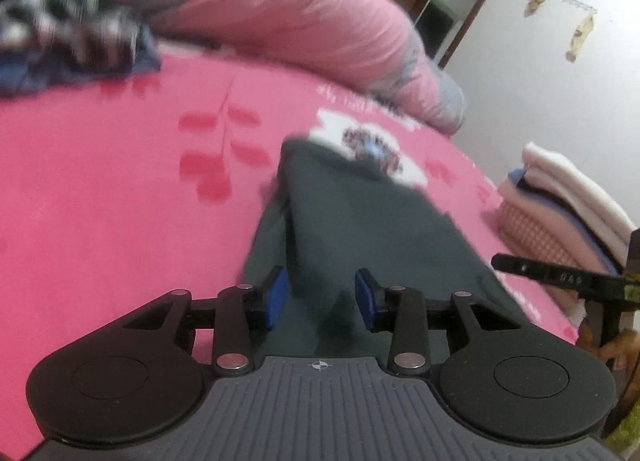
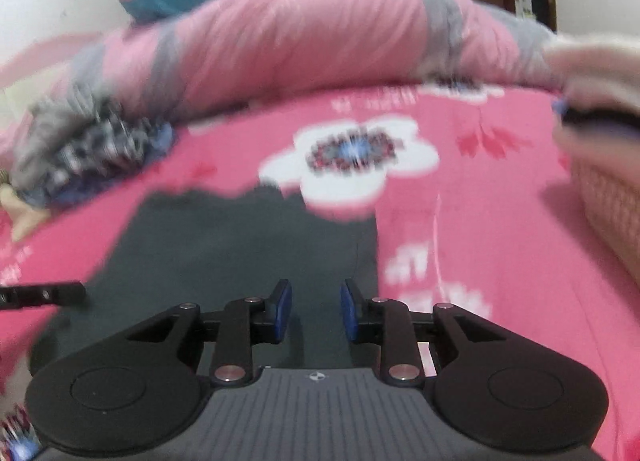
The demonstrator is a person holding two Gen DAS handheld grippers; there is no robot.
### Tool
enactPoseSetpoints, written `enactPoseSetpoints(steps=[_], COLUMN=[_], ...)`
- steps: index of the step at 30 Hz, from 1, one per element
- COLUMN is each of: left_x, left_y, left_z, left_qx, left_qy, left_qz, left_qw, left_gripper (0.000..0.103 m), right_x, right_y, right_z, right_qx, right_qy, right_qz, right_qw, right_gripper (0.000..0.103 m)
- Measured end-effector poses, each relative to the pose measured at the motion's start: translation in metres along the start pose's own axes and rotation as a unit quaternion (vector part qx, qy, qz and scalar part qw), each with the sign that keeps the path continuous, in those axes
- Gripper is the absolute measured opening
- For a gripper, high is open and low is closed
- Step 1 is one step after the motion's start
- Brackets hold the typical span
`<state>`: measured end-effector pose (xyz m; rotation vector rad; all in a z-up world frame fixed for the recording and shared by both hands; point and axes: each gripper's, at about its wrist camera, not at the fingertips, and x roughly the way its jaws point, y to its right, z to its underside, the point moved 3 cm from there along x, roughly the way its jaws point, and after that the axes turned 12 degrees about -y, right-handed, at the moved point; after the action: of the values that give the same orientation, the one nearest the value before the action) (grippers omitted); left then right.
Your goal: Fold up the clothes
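With both the left gripper point(image 1: 322, 299) and right gripper point(image 2: 315, 311) narrowly parted and empty at lower centre, pinch the dark garment point(image 1: 360, 221) squarely at matching near corners.

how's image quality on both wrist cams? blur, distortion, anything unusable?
Left wrist: gripper sharp, dark garment and bedsheet smeared, plaid pile worst; fisheye bends the bed edge. Right wrist: stronger motion blur, quilt and flower print streaked, gripper crisp. Both: flat indoor light, no glare, soft shadows only.
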<state>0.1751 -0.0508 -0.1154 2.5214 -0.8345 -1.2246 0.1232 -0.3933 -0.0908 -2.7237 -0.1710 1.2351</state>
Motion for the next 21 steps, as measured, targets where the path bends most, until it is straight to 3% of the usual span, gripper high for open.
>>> enactPoseSetpoints(steps=[3,8,13,17,20,21], left_x=[0.008,0.047,0.089,0.091,0.077,0.07], left_y=[0.007,0.01,-0.012,-0.029,-0.03,-0.03], left_z=[-0.021,-0.048,-0.055,-0.045,-0.043,-0.044], left_qx=[0.02,0.039,0.027,-0.014,-0.023,-0.021], left_qy=[0.007,-0.004,-0.034,-0.026,-0.006,0.006], left_qz=[0.005,0.025,-0.003,0.027,0.021,0.013], left_qw=[0.9998,0.9989,0.9991,0.9992,0.9995,0.9997], left_gripper=[0.037,0.037,0.035,0.033,0.037,0.038], right_x=[0.008,0.053,0.101,0.117,0.1,0.093], right_y=[-0.004,-0.019,-0.03,-0.028,-0.022,-0.018], right_z=[-0.026,-0.05,-0.052,-0.049,-0.052,-0.053], right_qx=[-0.013,-0.036,-0.06,-0.053,-0.037,-0.029], right_qy=[0.015,0.001,-0.029,-0.043,-0.02,-0.007], right_qz=[-0.016,-0.062,-0.067,-0.071,-0.075,-0.076], right_qw=[1.0,0.997,0.996,0.995,0.996,0.997], right_gripper=[0.029,0.029,0.029,0.029,0.032,0.039])
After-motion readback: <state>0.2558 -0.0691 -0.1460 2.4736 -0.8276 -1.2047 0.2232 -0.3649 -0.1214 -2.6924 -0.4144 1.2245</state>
